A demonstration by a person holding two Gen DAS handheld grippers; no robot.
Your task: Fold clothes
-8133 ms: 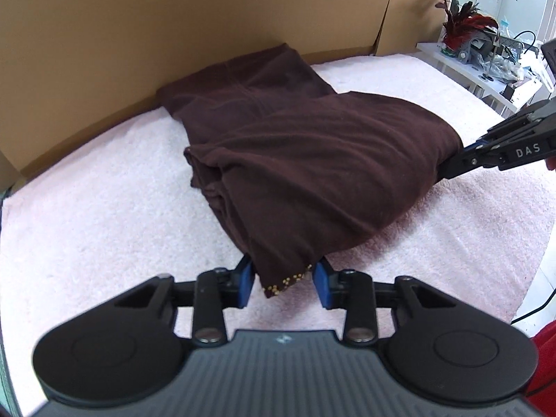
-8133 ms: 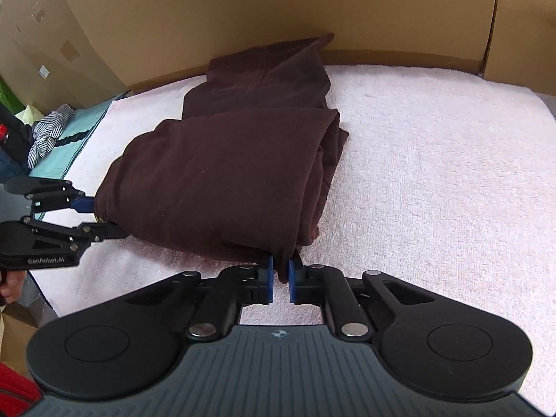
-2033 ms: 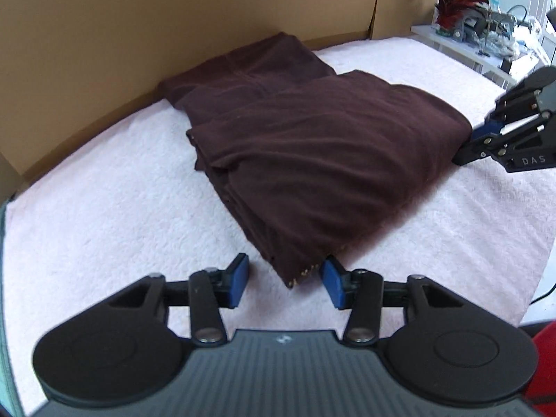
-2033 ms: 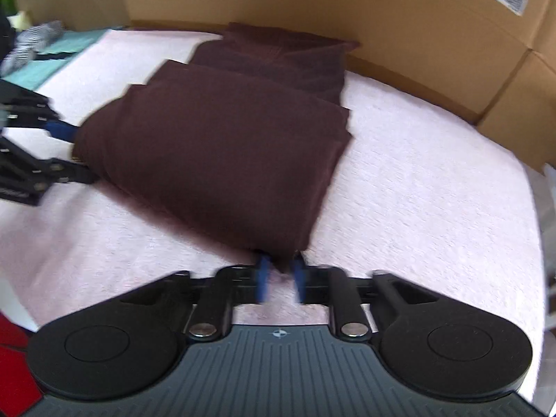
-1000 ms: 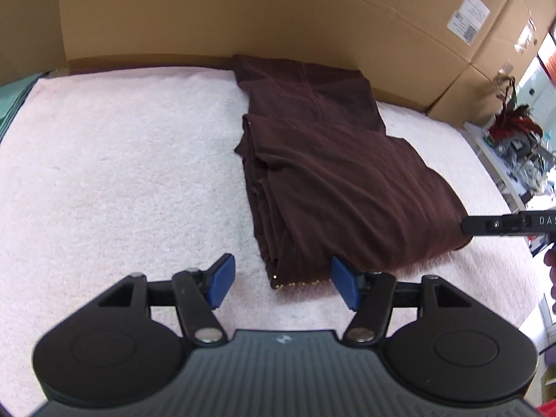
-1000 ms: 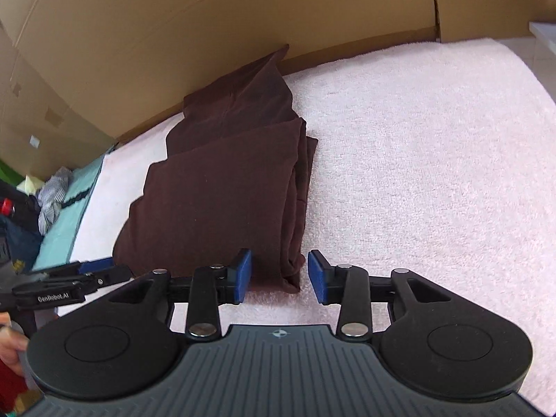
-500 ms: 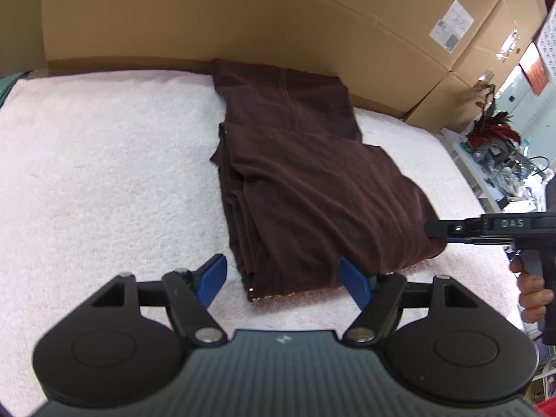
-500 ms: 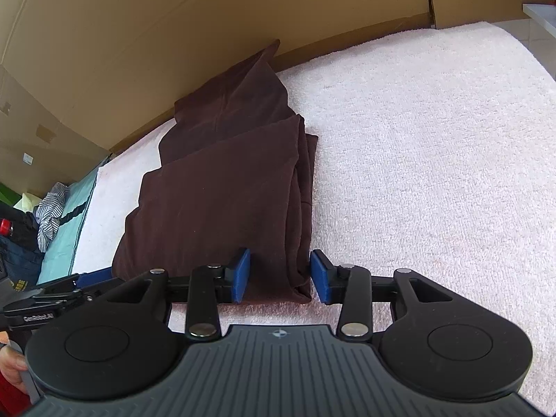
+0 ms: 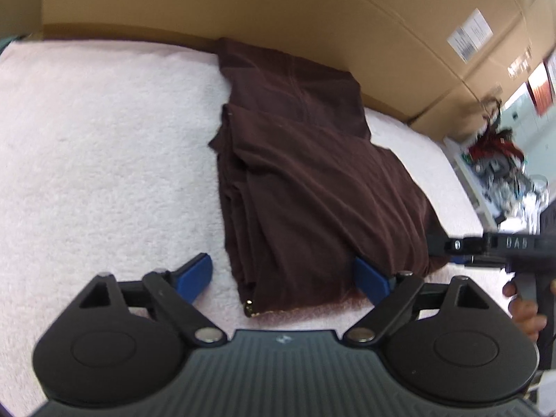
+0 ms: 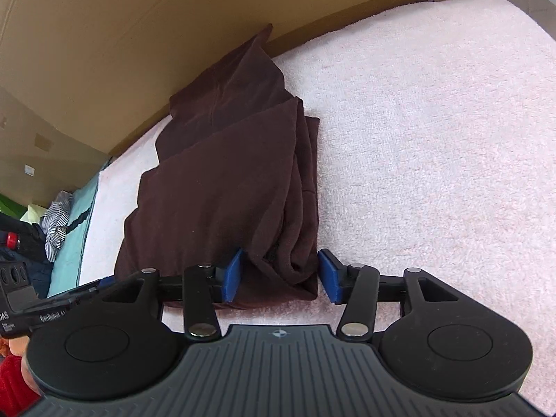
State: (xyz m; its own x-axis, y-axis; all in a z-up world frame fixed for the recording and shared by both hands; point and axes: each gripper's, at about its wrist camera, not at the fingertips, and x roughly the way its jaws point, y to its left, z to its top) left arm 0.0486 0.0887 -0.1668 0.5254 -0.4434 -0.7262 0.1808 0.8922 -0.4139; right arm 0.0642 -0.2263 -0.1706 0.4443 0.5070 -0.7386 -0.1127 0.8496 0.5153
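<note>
Blue pads of the left gripper (image 9: 283, 276) stand wide apart, straddling the garment's (image 9: 312, 187) near hem corner; the right gripper (image 10: 278, 274), also spread, brackets the other near corner (neither clamps cloth). The brown garment lies partly folded on the pink towel (image 10: 434, 139), its long axis running away toward the cardboard (image 9: 243, 0).

A dark brown garment (image 9: 312, 187) lies folded in layers, flat on the surface, its far end unfolded and single-layered. Its near edge, trimmed with small gold beads, sits between the left gripper (image 9: 283, 278)'s spread fingers; its stacked right-hand corner lies between the right gripper (image 10: 278, 274)'s parted fingers.
</note>
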